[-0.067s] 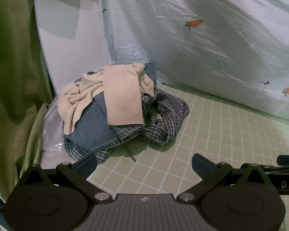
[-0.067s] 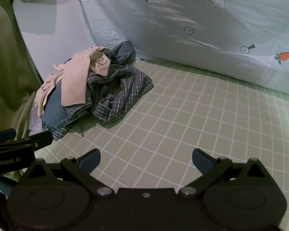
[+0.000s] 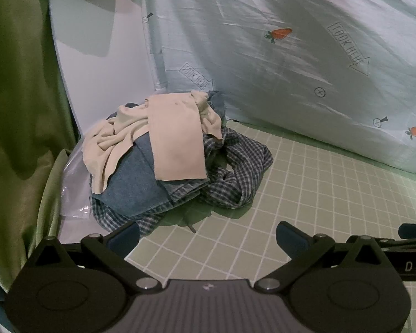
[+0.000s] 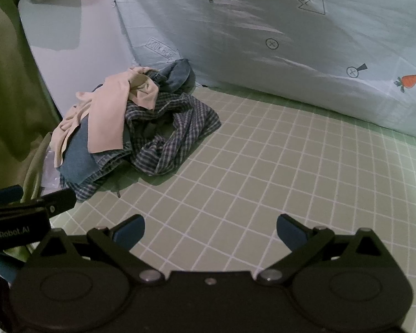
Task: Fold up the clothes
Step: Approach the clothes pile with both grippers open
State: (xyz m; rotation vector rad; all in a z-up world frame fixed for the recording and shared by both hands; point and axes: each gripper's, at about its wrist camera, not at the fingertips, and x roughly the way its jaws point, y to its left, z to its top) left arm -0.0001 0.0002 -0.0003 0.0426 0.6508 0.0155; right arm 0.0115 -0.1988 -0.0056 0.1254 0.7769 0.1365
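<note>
A heap of clothes lies at the far left of the green grid mat. A beige garment is draped over the top. Under it sits a blue denim piece, and a dark checked shirt spills to the right. My left gripper hovers open just in front of the heap, nothing between its fingers. My right gripper is open over bare mat, right of the heap. The left gripper's side shows at the right wrist view's left edge.
A pale blue sheet printed with carrots and arrows hangs along the back. A white panel stands behind the heap, and a green curtain closes off the left. Clear plastic lies beside the heap.
</note>
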